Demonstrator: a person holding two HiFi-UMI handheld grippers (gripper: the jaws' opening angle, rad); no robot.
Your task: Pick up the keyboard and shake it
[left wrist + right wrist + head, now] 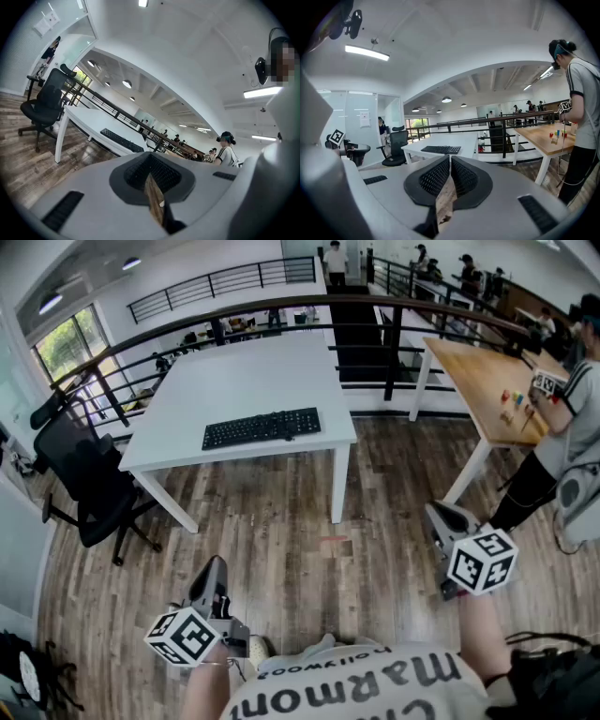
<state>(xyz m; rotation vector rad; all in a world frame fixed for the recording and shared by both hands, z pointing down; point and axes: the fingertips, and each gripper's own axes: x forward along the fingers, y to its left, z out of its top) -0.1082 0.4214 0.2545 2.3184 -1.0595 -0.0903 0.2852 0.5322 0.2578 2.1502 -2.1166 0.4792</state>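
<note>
A black keyboard lies flat near the front edge of a white table; it also shows far off as the keyboard and the keyboard in the two gripper views. My left gripper hangs low over the wooden floor, well short of the table, jaws shut with nothing between them. My right gripper is also held over the floor, to the right of the table, shut and empty. In the gripper views the left gripper and the right gripper show their black pads pressed together.
A black office chair stands left of the white table. A wooden table with small coloured blocks stands at the right, with a person beside it. A dark railing runs behind the tables. Wooden floor lies between me and the table.
</note>
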